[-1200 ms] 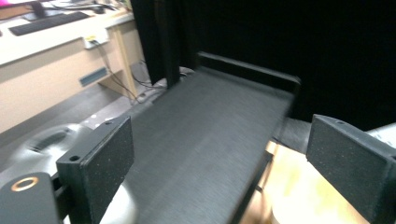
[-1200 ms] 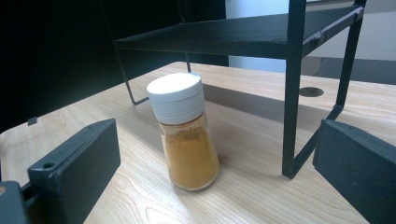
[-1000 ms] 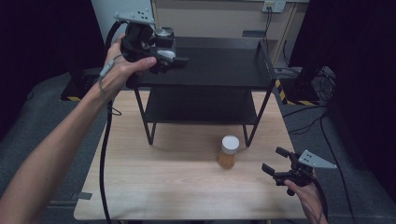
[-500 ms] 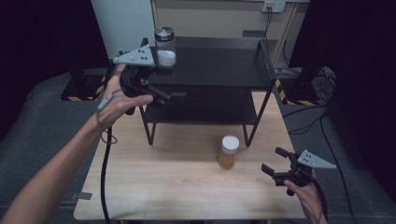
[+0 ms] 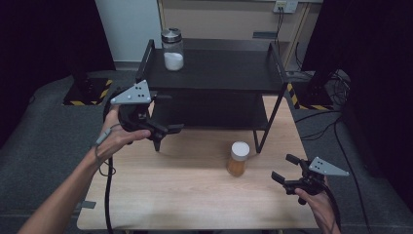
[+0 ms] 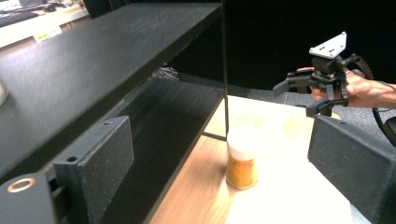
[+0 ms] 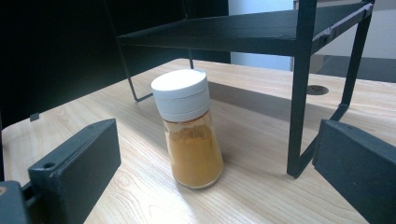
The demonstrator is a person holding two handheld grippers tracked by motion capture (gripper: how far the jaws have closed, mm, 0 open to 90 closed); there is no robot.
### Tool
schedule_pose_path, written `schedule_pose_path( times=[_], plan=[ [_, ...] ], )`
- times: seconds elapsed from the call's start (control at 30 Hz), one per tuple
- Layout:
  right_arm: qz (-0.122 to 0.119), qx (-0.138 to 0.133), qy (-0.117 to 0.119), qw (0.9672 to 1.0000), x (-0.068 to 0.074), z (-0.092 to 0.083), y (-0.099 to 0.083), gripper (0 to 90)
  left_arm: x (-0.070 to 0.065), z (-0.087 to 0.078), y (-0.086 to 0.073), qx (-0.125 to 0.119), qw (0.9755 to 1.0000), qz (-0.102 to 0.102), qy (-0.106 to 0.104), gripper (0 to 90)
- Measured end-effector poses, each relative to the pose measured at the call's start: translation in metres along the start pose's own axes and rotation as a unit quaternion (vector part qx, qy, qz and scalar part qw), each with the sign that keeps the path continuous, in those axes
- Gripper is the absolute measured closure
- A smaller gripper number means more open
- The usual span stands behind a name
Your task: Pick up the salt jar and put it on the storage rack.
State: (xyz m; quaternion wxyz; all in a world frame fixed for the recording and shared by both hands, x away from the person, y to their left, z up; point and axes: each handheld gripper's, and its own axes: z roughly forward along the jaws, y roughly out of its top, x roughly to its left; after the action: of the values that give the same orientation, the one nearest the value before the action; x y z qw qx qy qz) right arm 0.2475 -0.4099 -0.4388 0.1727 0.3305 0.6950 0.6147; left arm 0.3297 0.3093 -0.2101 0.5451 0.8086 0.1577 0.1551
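Centrally, a black two-tier shelf rack (image 5: 214,73) stood at the far half of the light wooden desk (image 5: 185,190), and everything else lay in relation to it. On the rack's top shelf, at its far left corner, stood a glass jar (image 5: 173,48) with a metal lid and white powder in its lower part. In front of the rack's right front leg, out on the bare desk, a spice bottle (image 5: 238,158) stood upright, with a white cap and orange-brown powder inside; it was near that leg but not touching it.

The left gripper (image 5: 163,129) was held just off the rack's left front corner, level with the lower shelf, its jaws apart and holding nothing. In the left gripper view the two black jaws framed the rack's shelves at one side and the spice bottle (image 6: 241,161) beyond, well clear of both jaws. The left hand (image 5: 119,136) wrapped the gripper's body, and a black cable (image 5: 108,195) trailed from it toward the desk's near edge.

The right gripper (image 5: 287,168) was held low over the desk, in front of the rack and to the right of it, beyond the spice bottle. Its jaws were spread wide and empty. In the right gripper view the bottle (image 7: 189,128) stood between the jaws but farther off, touching neither, with the rack's leg (image 7: 299,88) just beside it.
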Motion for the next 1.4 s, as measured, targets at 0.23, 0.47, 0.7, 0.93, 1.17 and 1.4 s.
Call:
schedule_pose_path(
  times=[0.23, 0.47, 0.7, 0.93, 1.17, 1.4],
  plan=[
    [-0.001, 0.002, 0.001, 1.0000, 0.000, 0.001, 0.000, 1.3, -0.008, 0.003, -0.041, 0.005, 0.9998, -0.013, 0.016, 5.5],
    [0.000, 0.002, 0.000, 1.0000, 0.001, 0.001, 0.000, 1.3, -0.014, 0.015, -0.078, 0.031, 0.9985, -0.037, 0.026, 5.4],
    [-0.001, 0.003, 0.001, 1.0000, 0.001, 0.002, 0.001, 1.3, -0.018, 0.020, -0.104, 0.040, 0.9968, -0.058, 0.037, 5.4],
    [-0.002, 0.004, 0.002, 1.0000, 0.001, 0.002, 0.001, 1.4, -0.028, 0.025, -0.120, 0.062, 0.9949, -0.061, 0.051, 5.4],
    [-0.004, 0.005, 0.002, 1.0000, 0.002, 0.002, 0.001, 1.4, -0.037, 0.029, -0.139, 0.069, 0.9928, -0.078, 0.059, 5.6],
    [-0.003, 0.005, 0.002, 1.0000, 0.001, 0.003, 0.001, 1.4, -0.052, 0.027, -0.153, 0.068, 0.9896, -0.082, 0.097, 5.6]
  ],
)
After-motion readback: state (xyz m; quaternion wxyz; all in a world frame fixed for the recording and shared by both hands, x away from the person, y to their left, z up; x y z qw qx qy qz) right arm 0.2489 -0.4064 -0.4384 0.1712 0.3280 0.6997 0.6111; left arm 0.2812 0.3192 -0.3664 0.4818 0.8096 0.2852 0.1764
